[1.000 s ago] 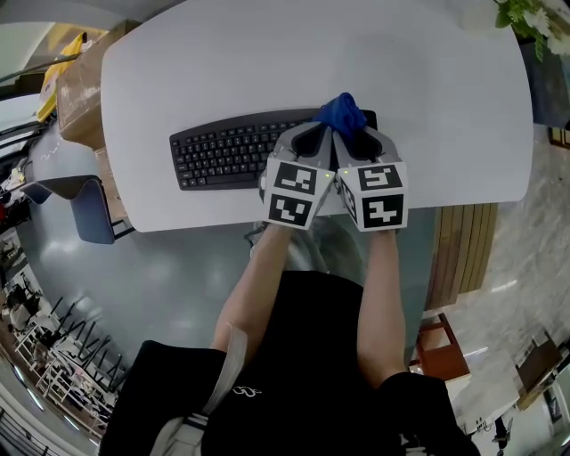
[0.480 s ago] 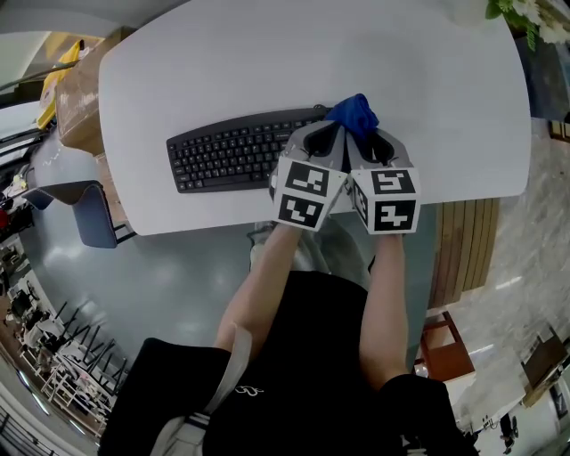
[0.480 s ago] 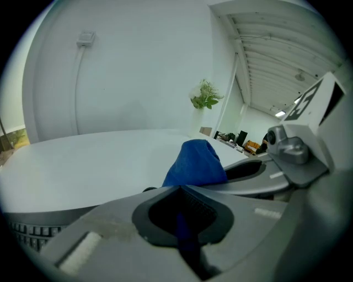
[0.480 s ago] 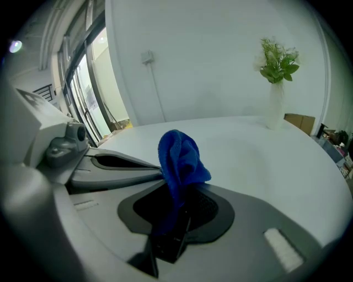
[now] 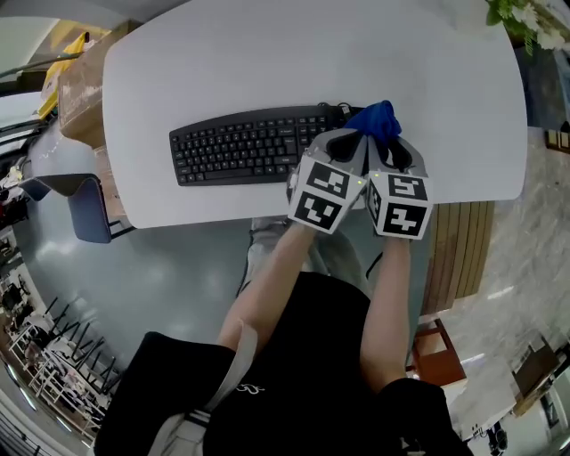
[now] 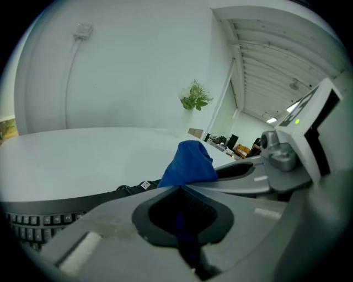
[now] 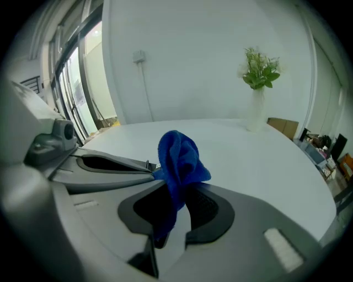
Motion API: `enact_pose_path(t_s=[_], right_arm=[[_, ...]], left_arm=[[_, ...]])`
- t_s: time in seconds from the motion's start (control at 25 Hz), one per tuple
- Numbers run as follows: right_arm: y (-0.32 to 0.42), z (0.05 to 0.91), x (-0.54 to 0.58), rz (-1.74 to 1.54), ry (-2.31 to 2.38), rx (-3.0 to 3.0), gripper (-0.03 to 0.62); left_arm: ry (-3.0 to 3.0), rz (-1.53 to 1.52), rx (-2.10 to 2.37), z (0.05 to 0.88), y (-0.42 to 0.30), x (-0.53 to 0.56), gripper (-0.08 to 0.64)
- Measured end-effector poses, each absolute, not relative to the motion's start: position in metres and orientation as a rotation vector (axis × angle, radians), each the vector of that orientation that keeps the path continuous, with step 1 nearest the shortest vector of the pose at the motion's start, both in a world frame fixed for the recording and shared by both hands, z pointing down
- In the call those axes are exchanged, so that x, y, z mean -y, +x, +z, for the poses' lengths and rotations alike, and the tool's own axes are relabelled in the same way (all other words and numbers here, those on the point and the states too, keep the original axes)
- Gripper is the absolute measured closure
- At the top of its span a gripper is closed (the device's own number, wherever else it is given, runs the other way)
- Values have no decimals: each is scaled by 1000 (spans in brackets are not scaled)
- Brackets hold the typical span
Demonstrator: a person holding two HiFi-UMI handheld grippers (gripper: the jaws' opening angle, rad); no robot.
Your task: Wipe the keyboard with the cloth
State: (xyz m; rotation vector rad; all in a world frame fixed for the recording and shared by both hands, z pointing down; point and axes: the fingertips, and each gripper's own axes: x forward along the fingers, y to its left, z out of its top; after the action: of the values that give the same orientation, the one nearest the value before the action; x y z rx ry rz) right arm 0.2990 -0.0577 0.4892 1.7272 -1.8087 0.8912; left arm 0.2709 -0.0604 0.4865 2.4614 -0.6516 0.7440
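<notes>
A black keyboard [image 5: 239,145] lies across the white table [image 5: 267,62]. Just past its right end a bunched blue cloth [image 5: 378,118] sticks up. My left gripper [image 5: 354,135] and right gripper [image 5: 385,137] sit side by side there, both tips at the cloth. In the left gripper view the left gripper [image 6: 180,188] is shut, with the cloth [image 6: 189,162] standing over its tips and blue showing in the slit. The keyboard's keys [image 6: 33,223] show at lower left. In the right gripper view the right gripper [image 7: 176,186] is shut on the cloth [image 7: 179,157], which hangs down between its jaws.
A plant in a white vase [image 7: 258,82] stands at the table's far right corner [image 5: 525,18]. The keyboard's cable plug [image 6: 144,185] lies behind the keyboard. A cardboard box [image 5: 76,85] and a chair [image 5: 89,205] are left of the table, and the front edge is close under the grippers.
Both grippers and the cloth have slid to the right along the keyboard, from over its right part to just past its right end.
</notes>
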Motion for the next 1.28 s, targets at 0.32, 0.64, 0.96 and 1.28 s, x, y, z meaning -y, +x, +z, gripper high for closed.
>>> enact_pose_path(t_s=[0.32, 0.64, 0.96, 1.28], right_arm=[[261, 426, 89, 723, 1734, 2009, 497], [127, 395, 114, 761, 1457, 2352, 497], [-80, 417, 88, 877, 1102, 2467, 497], [-139, 458, 67, 1038, 990, 2384, 497]], left_arm=[[2456, 571, 764, 448, 233, 80, 571], [2372, 418, 1065, 414, 96, 101, 571], [2212, 470, 1274, 432, -103, 82, 571], [2134, 590, 1240, 469, -161, 63, 571]])
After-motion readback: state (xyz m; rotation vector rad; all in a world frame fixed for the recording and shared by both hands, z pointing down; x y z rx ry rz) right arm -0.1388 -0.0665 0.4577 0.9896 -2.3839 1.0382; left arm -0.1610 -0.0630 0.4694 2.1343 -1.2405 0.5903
